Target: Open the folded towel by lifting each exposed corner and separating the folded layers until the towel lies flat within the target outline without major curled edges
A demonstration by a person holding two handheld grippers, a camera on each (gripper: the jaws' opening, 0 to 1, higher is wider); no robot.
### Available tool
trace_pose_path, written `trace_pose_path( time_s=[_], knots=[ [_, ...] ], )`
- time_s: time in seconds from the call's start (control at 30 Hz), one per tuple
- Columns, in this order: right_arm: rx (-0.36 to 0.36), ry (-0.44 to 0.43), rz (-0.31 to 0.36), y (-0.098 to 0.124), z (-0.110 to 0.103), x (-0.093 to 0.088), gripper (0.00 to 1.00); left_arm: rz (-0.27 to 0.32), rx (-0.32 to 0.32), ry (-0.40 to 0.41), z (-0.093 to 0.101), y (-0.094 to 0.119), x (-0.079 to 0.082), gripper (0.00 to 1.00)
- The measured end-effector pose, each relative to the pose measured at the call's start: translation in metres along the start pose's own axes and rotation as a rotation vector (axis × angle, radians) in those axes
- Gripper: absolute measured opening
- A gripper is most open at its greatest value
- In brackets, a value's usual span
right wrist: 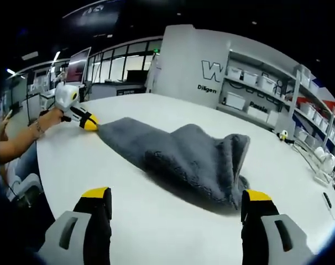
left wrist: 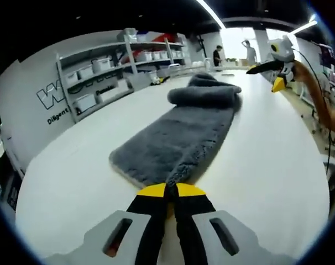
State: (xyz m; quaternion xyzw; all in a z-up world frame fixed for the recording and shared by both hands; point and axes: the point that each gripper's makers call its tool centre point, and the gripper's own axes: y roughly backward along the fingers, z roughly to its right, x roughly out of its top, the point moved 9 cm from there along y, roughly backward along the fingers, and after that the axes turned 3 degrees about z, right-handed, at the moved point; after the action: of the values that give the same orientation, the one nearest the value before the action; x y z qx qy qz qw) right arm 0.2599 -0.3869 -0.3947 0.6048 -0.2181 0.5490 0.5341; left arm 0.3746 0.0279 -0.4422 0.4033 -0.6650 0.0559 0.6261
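Observation:
A grey fluffy towel lies as a long strip on the white table, its far end bunched into a folded heap. My left gripper is shut on the strip's near corner, yellow tips pressed together. In the right gripper view the towel rises in a loose hump just beyond my right gripper, whose jaws stand wide open with nothing between them. The left gripper shows there pinching the towel's far end. The right gripper hangs above the table's far right side.
Shelves with storage bins line the wall beside the table, also seen as shelves. A person's arm holds the left gripper. Small items sit near the table's right edge. People stand far back.

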Motion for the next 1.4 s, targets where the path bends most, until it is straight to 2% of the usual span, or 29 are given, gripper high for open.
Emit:
trace_pose_path(
  time_s=[0.23,0.37,0.6,0.73,0.87,1.03,1.4],
  knots=[
    [0.011,0.002,0.004,-0.001,-0.002,0.001,0.99,0.010,0.106,0.032,-0.034,0.036,-0.016,0.04],
    [0.024,0.007,-0.002,-0.003,-0.005,0.001,0.99,0.017,0.153,0.079,-0.053,0.059,-0.029,0.04],
    [0.049,0.025,-0.007,-0.011,-0.015,0.007,0.99,0.037,0.228,0.138,-0.075,0.102,-0.052,0.04],
    [0.073,0.044,-0.014,-0.018,-0.024,0.012,0.99,0.031,0.297,0.164,-0.090,0.128,-0.065,0.04],
    [0.098,0.062,-0.017,-0.027,-0.033,0.019,0.99,0.013,0.362,0.173,-0.099,0.150,-0.077,0.04],
    [0.141,0.092,-0.025,-0.040,-0.050,0.026,0.99,-0.013,0.407,0.169,-0.105,0.168,-0.087,0.04],
    [0.239,0.147,-0.023,-0.069,-0.090,0.042,0.98,-0.067,0.504,0.171,-0.113,0.194,-0.102,0.04]
  ],
)
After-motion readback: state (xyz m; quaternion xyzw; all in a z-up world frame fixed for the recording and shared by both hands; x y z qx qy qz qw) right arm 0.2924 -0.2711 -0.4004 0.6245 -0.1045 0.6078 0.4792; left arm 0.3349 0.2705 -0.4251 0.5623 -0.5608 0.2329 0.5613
